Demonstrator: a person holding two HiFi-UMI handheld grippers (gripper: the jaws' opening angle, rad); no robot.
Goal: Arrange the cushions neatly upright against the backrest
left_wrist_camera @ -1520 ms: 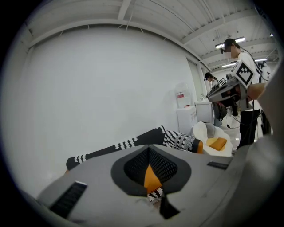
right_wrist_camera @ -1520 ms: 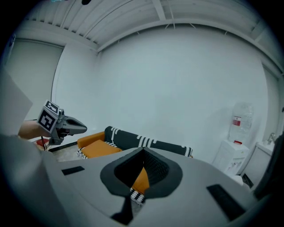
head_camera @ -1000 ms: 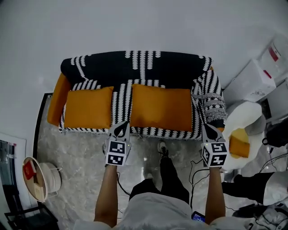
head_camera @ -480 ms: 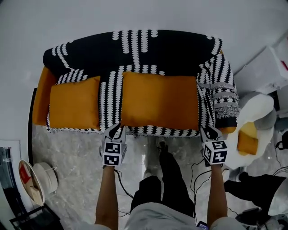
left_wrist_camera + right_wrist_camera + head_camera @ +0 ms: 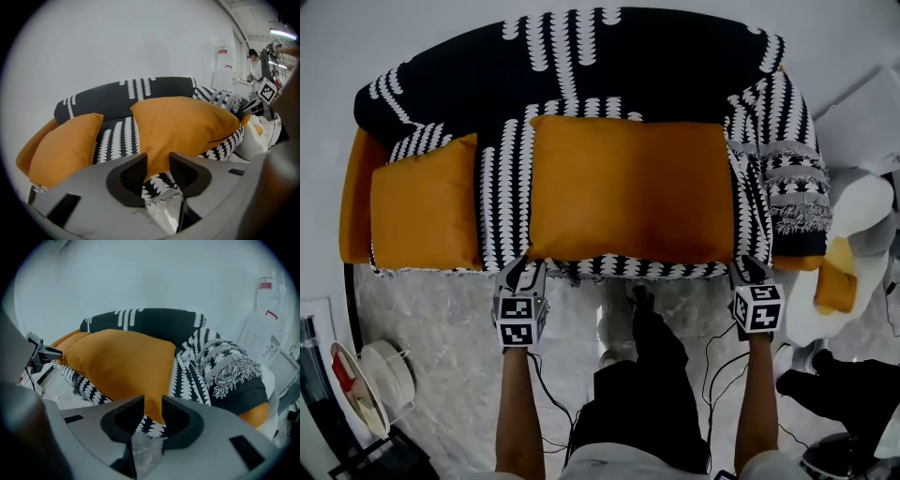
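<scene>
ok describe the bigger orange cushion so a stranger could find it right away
Find the sofa with the black-and-white patterned cover. Two orange cushions lie on its seat; the one meant is the wide cushion over the middle and right of the seat. It is clearly longer than the small square cushion at the left end.

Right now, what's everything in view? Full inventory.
sofa: one, black-and-white patterned cover, against the wall
large cushion: one, orange, on the seat, centre-right
small cushion: one, orange, seat's left end
fringed throw: one, black-and-white, right armrest
loose cushion: one, orange, on white seat right of sofa
left gripper: one, open, jaws just been opening, large cushion's front-left corner at the gap, ungripped
right gripper: one, likewise, front-right corner
</scene>
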